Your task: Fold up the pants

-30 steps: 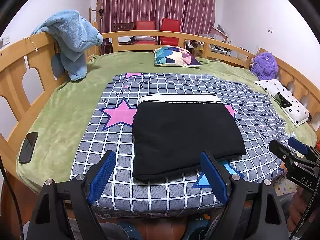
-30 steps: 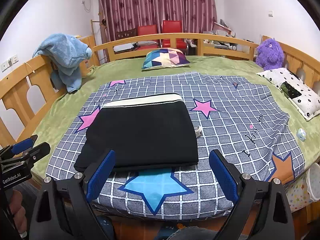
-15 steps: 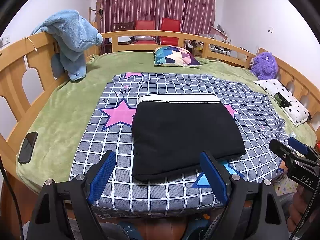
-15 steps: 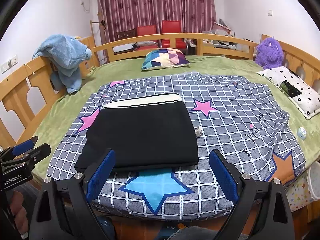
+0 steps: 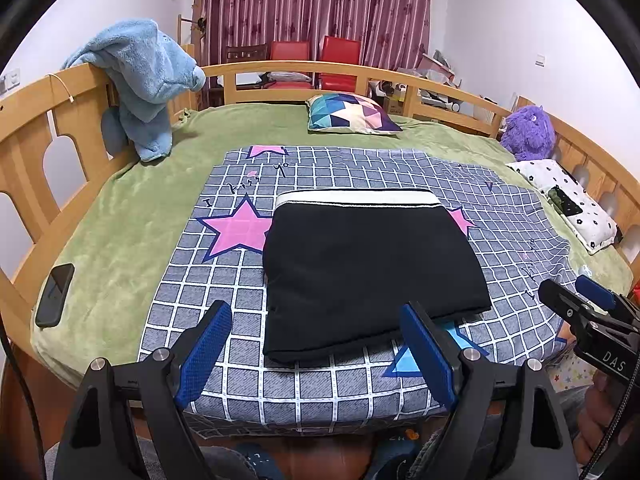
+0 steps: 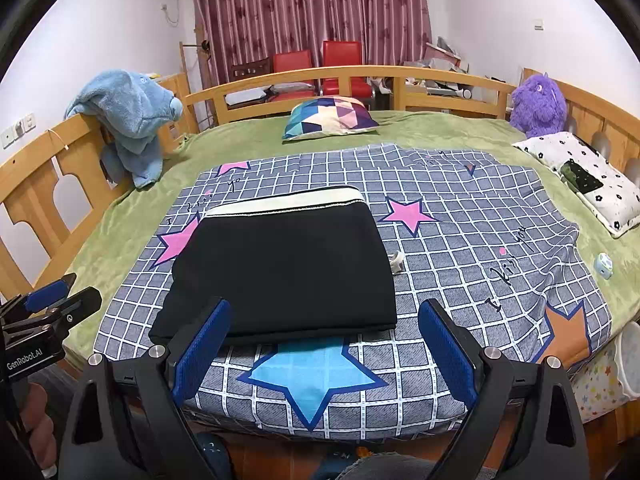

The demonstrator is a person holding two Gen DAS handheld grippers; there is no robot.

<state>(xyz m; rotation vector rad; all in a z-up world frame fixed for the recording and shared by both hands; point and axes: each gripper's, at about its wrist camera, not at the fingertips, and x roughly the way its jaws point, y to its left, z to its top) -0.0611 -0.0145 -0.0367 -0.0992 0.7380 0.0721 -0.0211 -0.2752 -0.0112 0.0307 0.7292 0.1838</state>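
**Q:** Pants [image 5: 368, 268], where are they relative to the grippers right now? Trying to work out which hand goes in first.

**A:** They're a black slab, looks already folded down to a compact rectangle, lying on the checked sheet [image 5: 224, 288] on the bed, straight ahead of both grippers and a bit beyond the fingertips. White waistband [image 5: 356, 198] is on the far edge, the fold edge is the near one. Nothing is touching the cloth.

**Q:** Long axis?

**A:** Pretty squarish honestly. Waistband runs side to side across the view, so if another fold is wanted I'd guess it goes near edge to far edge, or side over side. Can't say it needs one though; to me the job looks close to done.

**Q:** Which hand's nearer?

**A:** Left gripper [image 5: 320, 352] sits just short of the near edge, roughly centred on it; its right finger overlaps the near right corner in that view. Right gripper [image 6: 324, 354] lines up more with the near right half, with the blue star [image 6: 316, 376] between its fingers and the pants. About equal, I'd say; left covers the near left corner better.

**Q:** Fingers?

**A:** Both spread wide, blue pads [image 5: 206, 354] apart with nothing between them.

**Q:** Any readable text?

**A:** "GenRobot.AI" on the left gripper's body as seen from the right camera, and "DAS" on the right gripper's body at the edge of the left camera. The sheet has scribbly lettering, not legible to me.
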